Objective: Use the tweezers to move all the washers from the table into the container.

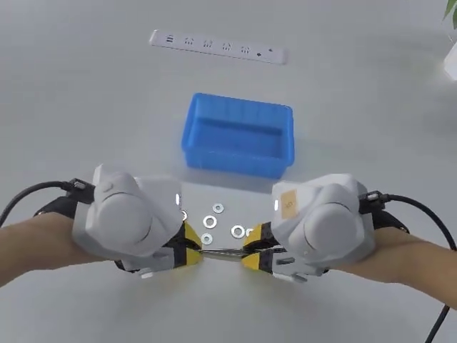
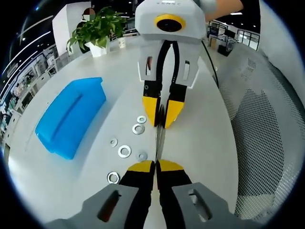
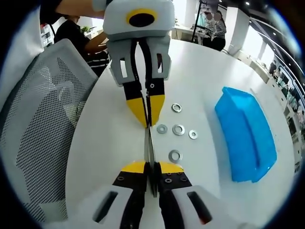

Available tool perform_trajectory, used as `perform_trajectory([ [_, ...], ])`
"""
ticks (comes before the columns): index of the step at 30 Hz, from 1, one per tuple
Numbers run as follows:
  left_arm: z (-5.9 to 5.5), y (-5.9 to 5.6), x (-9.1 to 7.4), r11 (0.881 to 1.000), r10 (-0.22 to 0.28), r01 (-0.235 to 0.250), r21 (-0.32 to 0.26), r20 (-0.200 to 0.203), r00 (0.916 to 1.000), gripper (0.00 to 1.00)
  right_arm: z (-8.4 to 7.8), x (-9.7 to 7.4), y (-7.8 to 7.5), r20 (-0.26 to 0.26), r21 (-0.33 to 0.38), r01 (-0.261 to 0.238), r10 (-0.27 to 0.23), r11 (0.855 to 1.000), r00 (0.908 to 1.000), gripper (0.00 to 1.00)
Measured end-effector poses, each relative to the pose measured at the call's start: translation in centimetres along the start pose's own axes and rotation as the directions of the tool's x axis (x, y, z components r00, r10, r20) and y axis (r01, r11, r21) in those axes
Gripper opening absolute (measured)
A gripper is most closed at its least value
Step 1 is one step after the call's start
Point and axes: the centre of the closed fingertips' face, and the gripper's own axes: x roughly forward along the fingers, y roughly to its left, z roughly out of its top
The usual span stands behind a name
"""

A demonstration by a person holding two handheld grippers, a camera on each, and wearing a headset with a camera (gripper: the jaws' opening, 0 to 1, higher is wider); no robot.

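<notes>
I have the tweezers [image 1: 223, 251] held between both hands: left tongs [image 1: 191, 246] clamped tight on one end, right tongs [image 1: 253, 251] clamped on the other. The washers [image 1: 210, 221] lie loose on the bench [image 1: 86, 107] just beyond them, short of the blue container [image 1: 239, 163]. I judge I'm sorting out my grip. Next, one side must release so the other can aim the tips at a washer.
</notes>
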Motion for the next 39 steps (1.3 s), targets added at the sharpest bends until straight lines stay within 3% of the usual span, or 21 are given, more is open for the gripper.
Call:
perform_trajectory([
  [4, 0.0, 0.0, 0.2, 1.0, 0.009, -0.009, 0.006, -0.019, 0.9998, 0.06, 0.0, 0.0, 0.1, -0.001, -0.001, 0.004, -0.004, 1.0, 1.0, 0.08],
  [8, 1.0, -0.6, 0.9, 1.0, 0.0, 0.0, -0.007, 0.03, 0.9995, 0.07, 0.2, 0.1, 0.4, 0.008, 0.017, 0.005, -0.005, 1.0, 1.0, 0.08],
  [16, 1.1, -0.7, 0.6, 1.0, 0.004, -0.004, 0.001, -0.013, 0.9999, 0.07, 0.2, 0.1, 0.6, 0.017, 0.038, 0.025, -0.025, 0.999, 0.9995, 0.08],
  [18, 1.1, -0.8, 0.5, 1.0, 0.008, -0.008, 0.007, -0.026, 0.9996, 0.06, 0.2, 0.1, 0.8, 0.018, 0.028, 0.034, -0.035, 0.999, 0.9992, 0.08],
  [20, 1.3, -1.0, 0.4, 0.997, 0.011, -0.008, 0.082, -0.04, 0.9991, 0.06, 0.3, 0.1, 1.1, 0.019, 0.016, 0.035, -0.036, 0.999, 0.9992, 0.08],
  [27, 1.2, -2.4, -0.9, 0.996, -0.021, 0.025, 0.085, -0.041, 0.9989, 0.06, 0.8, 0.2, 2.5, 0.037, -0.069, 0.05, -0.047, 0.996, 0.9982, 0.08],
  [33, 2.3, -2.1, -2.6, 0.998, -0.017, 0.016, 0.053, 0.02, 0.9997, 0.06, 1.3, -0.6, 2.4, 0.079, -0.076, 0.082, -0.076, 0.994, 0.994, 0.08],
  [39, 3.7, -2.4, -4.2, 0.997, -0.019, 0.016, 0.073, 0.051, 0.9985, 0.06, 2.1, -1.1, 2.5, 0.126, -0.079, 0.114, -0.104, 0.99, 0.9866, 0.08],
])
